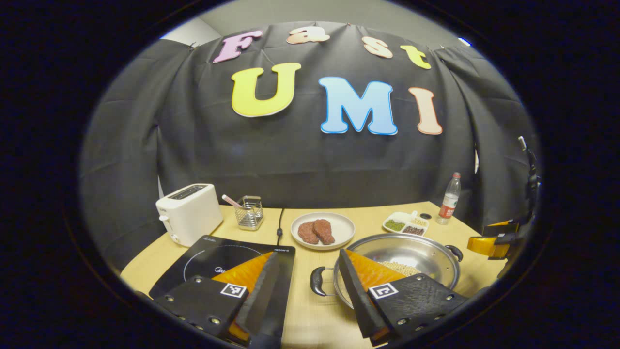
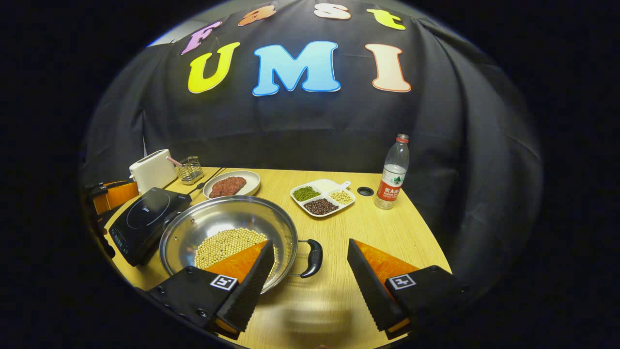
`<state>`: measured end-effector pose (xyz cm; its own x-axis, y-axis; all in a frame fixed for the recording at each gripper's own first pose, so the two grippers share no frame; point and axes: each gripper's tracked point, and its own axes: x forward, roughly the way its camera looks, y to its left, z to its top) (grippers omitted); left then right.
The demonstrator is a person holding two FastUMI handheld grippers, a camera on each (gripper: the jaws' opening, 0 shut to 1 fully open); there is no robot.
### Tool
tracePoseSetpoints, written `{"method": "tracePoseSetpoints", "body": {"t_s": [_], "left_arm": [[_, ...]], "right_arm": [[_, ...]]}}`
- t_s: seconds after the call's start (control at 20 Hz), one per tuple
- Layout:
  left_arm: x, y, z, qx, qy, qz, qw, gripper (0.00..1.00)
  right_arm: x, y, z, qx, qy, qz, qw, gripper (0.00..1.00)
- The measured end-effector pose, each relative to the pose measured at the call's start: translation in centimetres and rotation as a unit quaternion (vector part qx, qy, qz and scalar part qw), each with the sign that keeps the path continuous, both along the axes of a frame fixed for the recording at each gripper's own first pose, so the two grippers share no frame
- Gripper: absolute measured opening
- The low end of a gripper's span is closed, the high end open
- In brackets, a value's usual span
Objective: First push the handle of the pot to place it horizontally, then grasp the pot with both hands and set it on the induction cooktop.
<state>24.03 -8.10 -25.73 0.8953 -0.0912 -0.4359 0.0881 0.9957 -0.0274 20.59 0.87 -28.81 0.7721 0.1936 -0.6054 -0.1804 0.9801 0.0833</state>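
**Both grippers spread wide at the pot's two handles**

The wooden table (image 2: 387,232) carries everything, with the black cloth wall behind it. The steel pot (image 2: 227,228) is the largest item on it, sitting near the front edge just right of the induction cooktop (image 2: 145,218), not on it. A bed of pale beans (image 2: 227,245) lies in its bottom. Its two black handles stick out sideways, one toward the cooktop (image 1: 317,281) and one on the far right side (image 2: 312,257).

The white toaster (image 1: 189,213) stands at the far left, with a small wire holder (image 1: 249,213) beside it. A plate of red meat (image 1: 322,230) sits behind the pot, a divided dish of beans and grains (image 2: 322,198) lies to its right, and a clear water bottle (image 2: 393,172) stands far right.

In the left gripper view, the left gripper (image 1: 305,291) is released, fingers wide apart, one over the cooktop and one over the pot's rim, with the left handle between them. In the right gripper view, the right gripper (image 2: 310,281) is likewise spread wide, with the right handle in the gap and untouched; one finger overlaps the pot's rim.
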Motion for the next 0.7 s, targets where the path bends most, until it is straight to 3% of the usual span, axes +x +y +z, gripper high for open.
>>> {"method": "tracePoseSetpoints", "body": {"t_s": [0.05,0.15,0.2,0.7], "left_arm": [[0.4,-0.3,-1.1,0.0,0.009,-0.004,1.0,0.76],[1.2,-0.8,-3.0,0.0,0.029,-0.01,1.0,0.76],[1.5,-1.0,-4.0,-0.001,0.039,-0.014,0.999,0.73],[3.1,-3.1,-10.9,-0.016,0.127,-0.038,0.991,0.77]], "right_arm": [[0.3,0.0,-0.3,0.002,0.001,-0.001,1.0,0.97],[0.7,0.1,-0.8,0.005,0.007,-0.005,1.0,0.93],[1.0,0.2,-1.1,0.007,0.01,-0.006,1.0,0.97],[2.5,1.1,-4.6,0.007,0.046,-0.01,0.999,0.97]]}}
